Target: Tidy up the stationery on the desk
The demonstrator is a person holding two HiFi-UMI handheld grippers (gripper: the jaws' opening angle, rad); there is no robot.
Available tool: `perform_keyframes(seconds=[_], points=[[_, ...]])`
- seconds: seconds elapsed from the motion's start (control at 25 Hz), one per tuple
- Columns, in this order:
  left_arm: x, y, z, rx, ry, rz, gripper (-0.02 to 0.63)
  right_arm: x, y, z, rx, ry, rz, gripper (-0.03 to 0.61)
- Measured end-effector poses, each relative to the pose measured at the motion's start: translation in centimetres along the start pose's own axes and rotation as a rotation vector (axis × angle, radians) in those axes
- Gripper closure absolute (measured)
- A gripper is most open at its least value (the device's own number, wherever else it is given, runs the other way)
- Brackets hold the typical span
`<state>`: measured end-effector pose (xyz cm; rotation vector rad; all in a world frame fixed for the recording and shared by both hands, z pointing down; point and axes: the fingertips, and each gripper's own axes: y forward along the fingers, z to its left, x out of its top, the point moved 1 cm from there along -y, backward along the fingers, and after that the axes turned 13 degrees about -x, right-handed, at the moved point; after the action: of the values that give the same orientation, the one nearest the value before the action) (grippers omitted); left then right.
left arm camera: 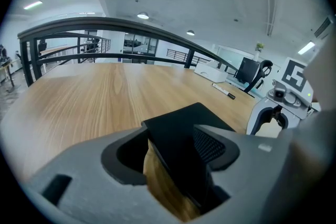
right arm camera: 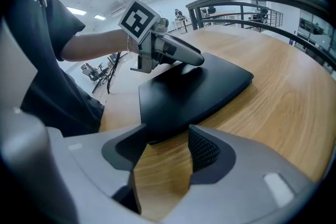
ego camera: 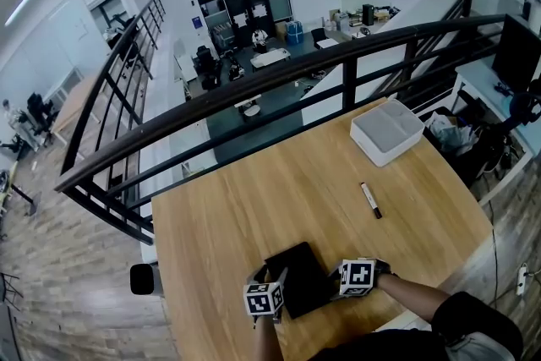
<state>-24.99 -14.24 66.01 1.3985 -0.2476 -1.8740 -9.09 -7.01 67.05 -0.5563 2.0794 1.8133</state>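
A black notebook [ego camera: 301, 276] lies at the near edge of the wooden desk [ego camera: 254, 207]. My left gripper [ego camera: 281, 283] is shut on its left side; in the left gripper view the notebook [left arm camera: 184, 136] runs slanted between the jaws. My right gripper [ego camera: 336, 280] is at the notebook's right side, open, with the notebook's near corner [right arm camera: 173, 107] just ahead of its fingertips and bare wood between them. The right gripper view also shows the left gripper [right arm camera: 178, 55] reaching over the notebook's far side. A black-capped marker [ego camera: 371, 199] lies alone further out on the desk.
A white box [ego camera: 387, 131] sits at the desk's far right corner, next to a black railing [ego camera: 279, 72] along the far edge. Beyond the railing is a drop to a lower floor. A person's forearm [ego camera: 414, 293] comes in from the lower right.
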Motion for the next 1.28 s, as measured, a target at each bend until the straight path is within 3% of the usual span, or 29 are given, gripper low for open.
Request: perform_keyframes(seconds=[0.72, 0.92, 1.04, 1.16, 1.28], points=[[-0.1, 0.1, -0.1, -0.011, -0.005, -0.011, 0.353, -0.3, 0.0, 0.1, 0.003, 0.008, -0.021, 0.33], [0.2, -1.1, 0.4, -0.023, -0.075, -0.081, 0.414, -0.4, -0.4, -0.5, -0.032, 0.023, -0.041, 0.335], [0.5, -2.4, 0.2, -0.008, -0.092, -0.134, 0.482, 0.1, -1.2, -1.6, -0.095, 0.038, -0.097, 0.421], [0.7, -3.3, -0.6, 0.012, -0.056, -0.157, 0.568, 0.7, -2.1, -2.8, -0.163, 0.091, -0.176, 0.476], [1.4, -3.8, -1.7, 0.025, -0.007, -0.173, 0.614, 1.9, -3.5, -4.3, -0.233, 0.155, -0.29, 0.553]])
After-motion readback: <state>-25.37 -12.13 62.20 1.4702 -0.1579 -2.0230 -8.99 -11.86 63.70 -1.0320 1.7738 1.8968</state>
